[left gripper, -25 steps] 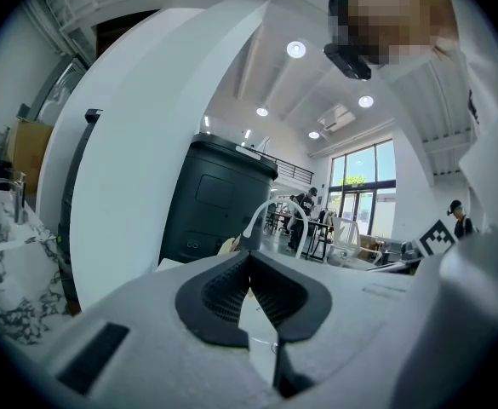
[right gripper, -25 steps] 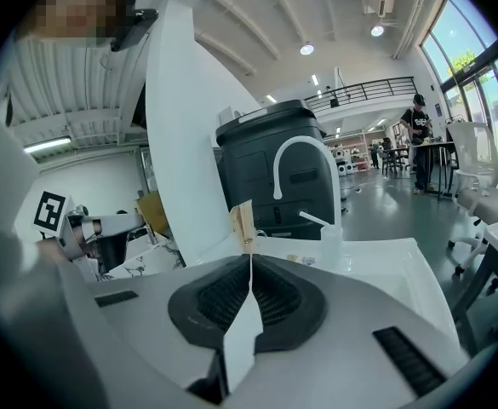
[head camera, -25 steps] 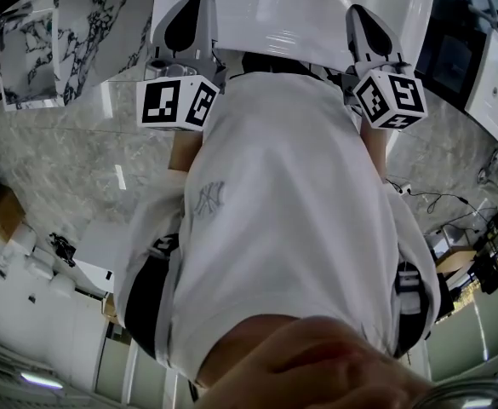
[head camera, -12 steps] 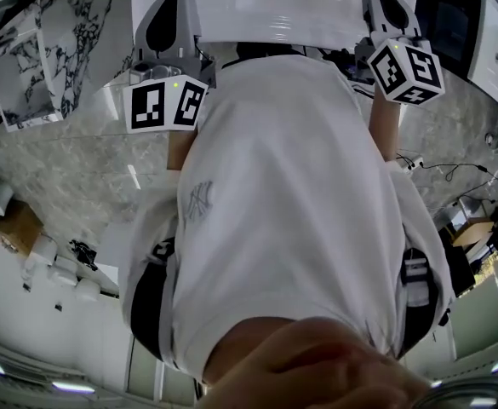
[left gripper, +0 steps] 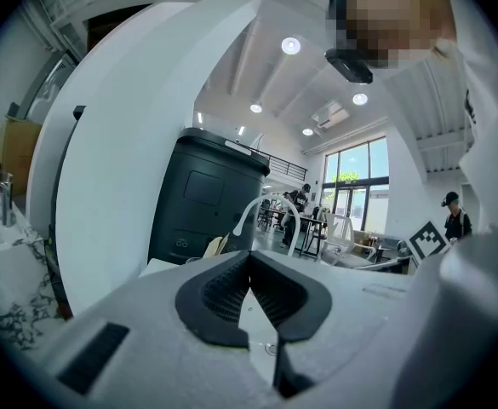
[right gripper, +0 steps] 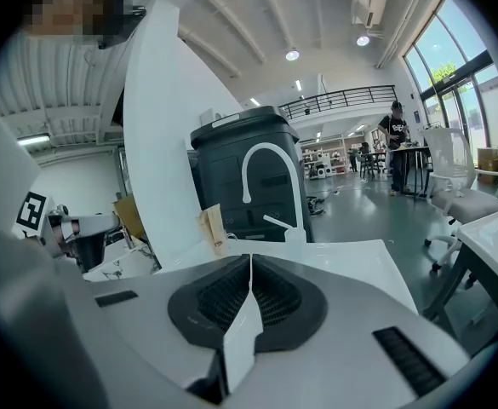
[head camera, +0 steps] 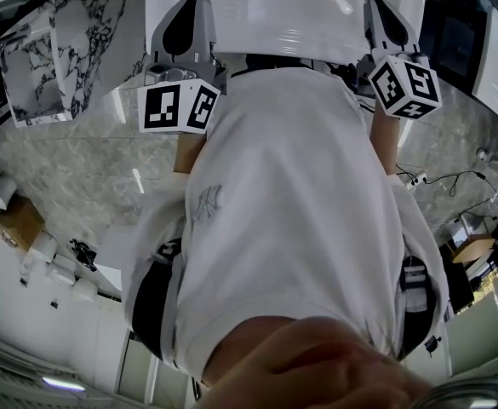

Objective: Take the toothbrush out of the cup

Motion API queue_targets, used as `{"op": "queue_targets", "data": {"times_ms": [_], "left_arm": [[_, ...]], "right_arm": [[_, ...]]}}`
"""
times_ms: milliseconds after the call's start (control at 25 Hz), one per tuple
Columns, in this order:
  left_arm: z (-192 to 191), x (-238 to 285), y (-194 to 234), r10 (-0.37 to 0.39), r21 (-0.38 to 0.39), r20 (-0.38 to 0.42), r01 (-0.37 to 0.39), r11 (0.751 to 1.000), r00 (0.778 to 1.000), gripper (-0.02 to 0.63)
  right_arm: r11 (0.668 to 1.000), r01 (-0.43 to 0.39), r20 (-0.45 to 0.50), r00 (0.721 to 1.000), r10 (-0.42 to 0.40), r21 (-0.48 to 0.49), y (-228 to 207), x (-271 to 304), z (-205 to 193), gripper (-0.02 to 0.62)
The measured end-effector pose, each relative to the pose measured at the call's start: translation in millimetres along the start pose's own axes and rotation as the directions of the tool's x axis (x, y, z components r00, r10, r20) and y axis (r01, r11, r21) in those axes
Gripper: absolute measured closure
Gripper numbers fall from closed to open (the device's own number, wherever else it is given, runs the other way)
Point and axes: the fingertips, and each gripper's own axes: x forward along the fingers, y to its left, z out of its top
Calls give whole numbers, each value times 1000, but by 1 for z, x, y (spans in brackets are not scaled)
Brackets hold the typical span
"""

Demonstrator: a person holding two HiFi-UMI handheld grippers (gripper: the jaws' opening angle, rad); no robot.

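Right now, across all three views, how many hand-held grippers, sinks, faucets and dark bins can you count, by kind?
Hand-held grippers: 2, the left hand-held gripper and the right hand-held gripper, both shut and empty
Sinks: 1, the white sink
Faucets: 1, the white arched faucet
Dark bins: 1, the dark bin
Total: 5

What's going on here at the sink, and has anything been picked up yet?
A person stands at a white sink, one gripper in each hand. The left gripper and right gripper are both shut and empty. A white tap stands ahead. No cup or toothbrush shows in any view, and nothing is picked up.
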Motion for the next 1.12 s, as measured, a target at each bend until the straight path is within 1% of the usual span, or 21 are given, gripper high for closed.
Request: {"op": "queue_targets", "data": {"times_ms": [600,720,1000,1040,1120], "left_arm": [[-1,23,7,16,24,-6,-16,1000,1000,591],[2,32,4,7,40,-1,-7,999,1000,591],[7,58,-1,-5,109,4,4,994,1000,586],[7,63,-1,-9,116,3,9,993,1000,582],[7,73,1,-13,123,-6,13,992,1000,484]], "right_arm": [[1000,-26,-32,999,26,17,1,8,-9,580],[1000,-18,-31,999,19,23,-4,5,-9,580],[999,14,-23,1000,-13,35,-21,-2,-8,580],[999,19,-21,1000,-18,37,-23,-3,-7,580],[999,28,-14,1000,-27,41,-26,-4,-6,580]]}}
